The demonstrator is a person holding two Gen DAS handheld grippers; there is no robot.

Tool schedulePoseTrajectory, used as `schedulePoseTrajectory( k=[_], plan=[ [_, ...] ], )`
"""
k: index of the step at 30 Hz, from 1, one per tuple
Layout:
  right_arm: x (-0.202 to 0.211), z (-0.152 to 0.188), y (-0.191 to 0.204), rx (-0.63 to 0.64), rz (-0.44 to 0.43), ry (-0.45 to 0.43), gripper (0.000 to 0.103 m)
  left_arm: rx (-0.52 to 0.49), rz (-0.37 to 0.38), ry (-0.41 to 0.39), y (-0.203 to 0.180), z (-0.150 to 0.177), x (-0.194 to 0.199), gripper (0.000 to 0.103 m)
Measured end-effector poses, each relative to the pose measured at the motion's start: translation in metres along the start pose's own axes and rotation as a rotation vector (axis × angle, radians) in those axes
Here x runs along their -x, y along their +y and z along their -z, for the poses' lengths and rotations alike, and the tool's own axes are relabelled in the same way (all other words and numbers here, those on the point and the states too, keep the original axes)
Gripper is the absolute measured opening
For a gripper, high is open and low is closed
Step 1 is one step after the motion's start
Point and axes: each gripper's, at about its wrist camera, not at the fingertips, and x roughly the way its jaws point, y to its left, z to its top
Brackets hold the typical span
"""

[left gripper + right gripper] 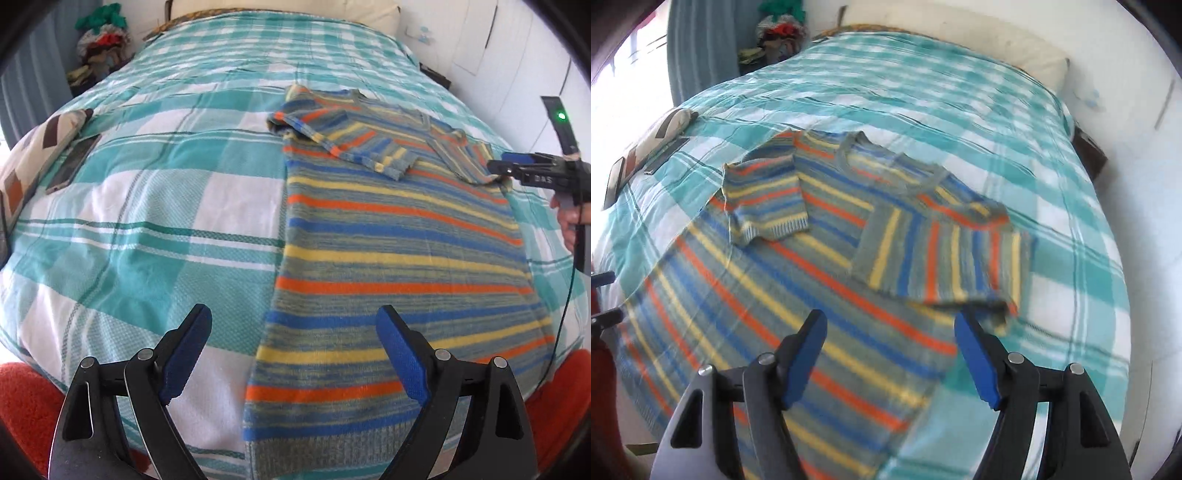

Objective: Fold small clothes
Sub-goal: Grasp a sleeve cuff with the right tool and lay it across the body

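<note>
A small striped knit sweater (399,236) in grey, blue, orange and yellow lies flat on the bed, also seen in the right wrist view (798,280). Both sleeves are folded in over the chest: the left sleeve (764,199) and the right sleeve (945,258). My left gripper (295,343) is open and empty above the sweater's hem. My right gripper (890,339) is open and empty just short of the folded right sleeve; it also shows at the sweater's right edge in the left wrist view (498,166).
The bed has a teal and white checked cover (155,206). A phone (74,162) and a patterned cushion (33,162) lie at its left side. A pile of clothes (103,44) sits beyond the far left corner. A pillow (960,48) lies at the head.
</note>
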Motion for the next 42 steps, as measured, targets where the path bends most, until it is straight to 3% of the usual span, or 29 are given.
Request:
schedulePoseTrajectory(
  k=[4,6,7,8,12,16,20,25,27,29,30,31,32,35,36,38,42],
  plan=[
    [-0.079,-0.014,0.012,-0.003,0.000,0.097,0.069,-0.007,-0.058,0.047,0.011,0.008,-0.014,0.092],
    [-0.086,-0.004,-0.005,-0.086,-0.031,0.118,0.032,0.005,-0.064,0.071,0.017,0.009,-0.015,0.092],
    [-0.072,0.003,-0.022,-0.136,-0.008,0.092,0.007,0.014,-0.064,0.066,0.020,0.010,-0.012,0.092],
    [-0.054,0.008,-0.041,-0.192,0.019,0.056,0.005,0.024,-0.061,0.057,0.023,0.009,-0.010,0.092],
    [0.032,0.062,-0.145,-0.496,0.122,-0.071,0.005,0.058,-0.047,0.054,0.026,0.010,-0.008,0.092],
    [0.078,0.140,-0.231,-0.774,0.297,-0.076,0.005,0.074,-0.014,0.073,0.021,0.010,-0.012,0.092],
    [0.061,0.195,-0.260,-0.957,0.265,-0.011,0.003,0.044,-0.014,0.068,0.009,0.013,-0.008,0.092],
    [0.050,0.222,-0.268,-1.088,0.211,-0.040,0.003,0.002,-0.040,0.068,0.001,0.022,-0.002,0.092],
    [0.055,0.229,-0.271,-1.120,0.132,-0.071,0.003,-0.004,-0.045,0.068,0.001,0.025,-0.001,0.092],
    [0.061,0.236,-0.273,-1.148,0.112,-0.106,0.006,-0.003,-0.046,0.068,0.002,0.025,-0.001,0.092],
    [0.064,0.242,-0.276,-1.173,0.097,-0.115,0.010,0.001,-0.046,0.070,0.003,0.025,-0.002,0.092],
    [0.063,0.247,-0.279,-1.199,0.063,-0.118,0.025,0.006,-0.044,0.076,0.004,0.024,-0.004,0.092],
    [0.057,0.249,-0.282,-1.215,0.027,-0.109,0.030,0.011,-0.041,0.082,0.004,0.023,-0.007,0.092],
    [0.048,0.251,-0.284,-1.215,-0.022,-0.087,0.030,0.018,-0.045,0.092,0.005,0.023,-0.011,0.092],
    [0.046,0.248,-0.283,-1.201,-0.008,-0.080,0.029,0.015,-0.049,0.093,0.004,0.023,-0.011,0.092],
    [0.045,0.239,-0.279,-1.134,0.081,-0.025,0.003,0.012,-0.061,0.094,0.005,0.024,-0.011,0.092],
    [0.043,0.223,-0.266,-0.995,0.244,0.059,0.002,0.021,-0.079,0.102,0.010,0.025,-0.012,0.092]
  ],
)
